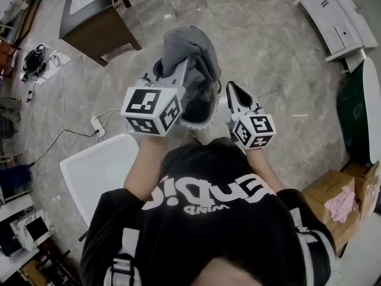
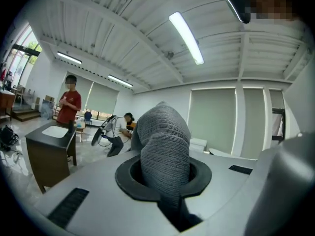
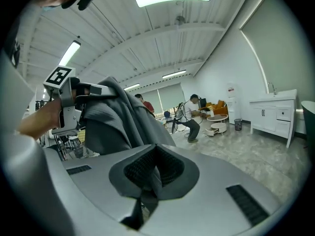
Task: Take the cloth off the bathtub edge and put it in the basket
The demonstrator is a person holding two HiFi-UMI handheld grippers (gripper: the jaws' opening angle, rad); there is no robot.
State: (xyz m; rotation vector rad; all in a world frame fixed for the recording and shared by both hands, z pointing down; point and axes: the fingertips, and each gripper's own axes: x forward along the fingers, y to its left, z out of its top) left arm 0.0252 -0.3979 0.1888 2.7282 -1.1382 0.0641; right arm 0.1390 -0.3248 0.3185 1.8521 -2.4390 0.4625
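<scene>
Only real lettering: big white print on the person's black shirt (image 1: 209, 196), lower centre of the head view. It is seen upside down and creased, so it can't be read reliably; a smaller white line under it is also illegible. The left marker cube (image 1: 152, 109) and right marker cube (image 1: 254, 130) carry black-and-white square codes, no letters. A small wall notice (image 3: 230, 89), right of centre in the right gripper view, is too small to read.
</scene>
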